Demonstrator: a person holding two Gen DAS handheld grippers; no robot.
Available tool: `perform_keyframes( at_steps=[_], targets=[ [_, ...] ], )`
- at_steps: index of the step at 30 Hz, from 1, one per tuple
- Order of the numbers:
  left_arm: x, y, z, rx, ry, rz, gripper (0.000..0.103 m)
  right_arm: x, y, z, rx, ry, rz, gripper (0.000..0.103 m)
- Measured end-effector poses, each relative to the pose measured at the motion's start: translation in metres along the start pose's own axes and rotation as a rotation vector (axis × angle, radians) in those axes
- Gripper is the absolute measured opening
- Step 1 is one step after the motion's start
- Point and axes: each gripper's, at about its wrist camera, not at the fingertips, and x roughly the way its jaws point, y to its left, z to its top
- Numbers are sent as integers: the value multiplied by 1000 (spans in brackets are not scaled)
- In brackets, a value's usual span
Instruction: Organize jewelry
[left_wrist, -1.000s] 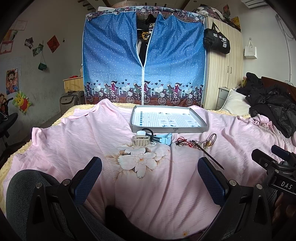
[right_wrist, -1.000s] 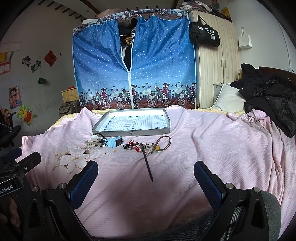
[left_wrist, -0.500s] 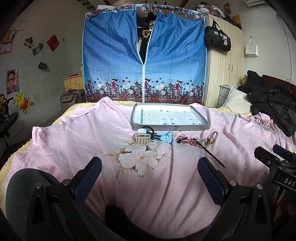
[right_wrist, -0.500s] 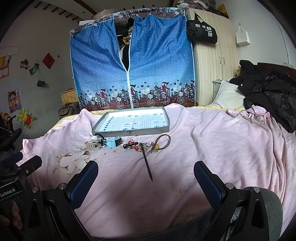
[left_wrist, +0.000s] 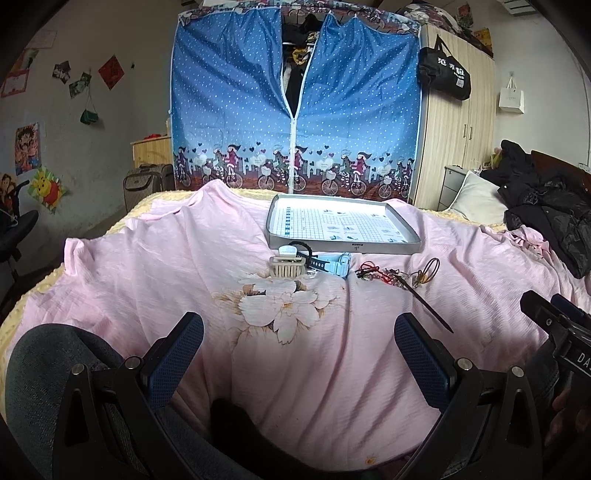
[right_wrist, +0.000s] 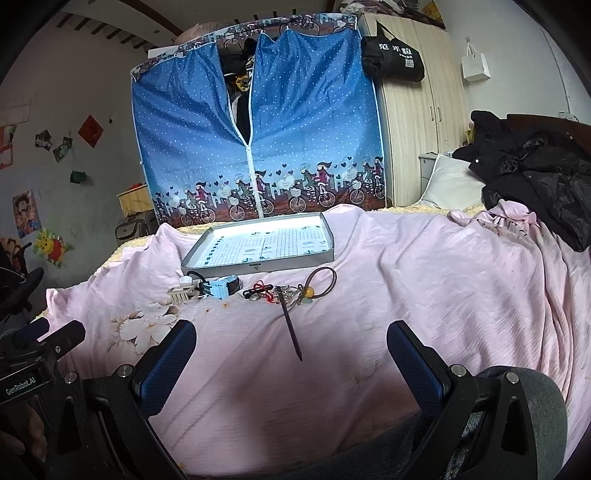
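Pink sheet (left_wrist: 184, 258) covers a bed, blue fabric wardrobe (left_wrist: 295, 110) behind it.

Left wrist view: left gripper (left_wrist: 299, 363) low over the near sheet, level, pointing at the far end, fingers (left_wrist: 175, 358) wide apart, holding nothing. Grey tray (left_wrist: 343, 245) sits on the sheet farther back. Just in front of it: beige hair clip (left_wrist: 286, 266), blue watch (left_wrist: 332, 264), tangle of jewelry (left_wrist: 391, 274), dark hair stick (left_wrist: 428, 306) slanting toward the camera. All well ahead of the gripper. Right gripper's body shows at the right edge, with part of a hand below it.

Right wrist view: right gripper (right_wrist: 291, 363) also low, level, fingers (right_wrist: 413, 360) spread wide, empty. Hair stick (right_wrist: 291, 325) lies between them but farther out, tip toward the camera. Jewelry (right_wrist: 288, 291) at its far end, watch (right_wrist: 225, 287) and clip (right_wrist: 183, 293) to the left, tray (right_wrist: 258, 264) beyond. Left gripper's body at the left edge.
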Motion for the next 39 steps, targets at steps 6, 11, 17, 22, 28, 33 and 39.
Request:
perform_keyframes(
  at_steps=[6, 11, 17, 22, 28, 33, 39],
  targets=[
    [5, 3, 4, -5, 38, -9, 101, 6, -4, 2, 33, 46, 51, 103],
    [21, 7, 15, 1, 127, -67, 101, 18, -14, 12, 46, 111, 65, 103],
    [51, 20, 44, 12, 227, -85, 101, 46, -29, 27, 43, 217, 108, 103],
    [89, 28, 67, 44, 298, -71, 101, 79, -27, 38, -8, 305, 122, 103],
    [141, 44, 82, 29, 405, -66, 101, 123, -16, 47, -57, 366, 170, 101],
    [186, 51, 89, 56, 481, -45, 94, 164, -4, 57, -112, 396, 220, 88],
    [236, 60, 94, 49, 493, -73, 89, 219, 11, 63, -189, 438, 299, 84]
  ],
)
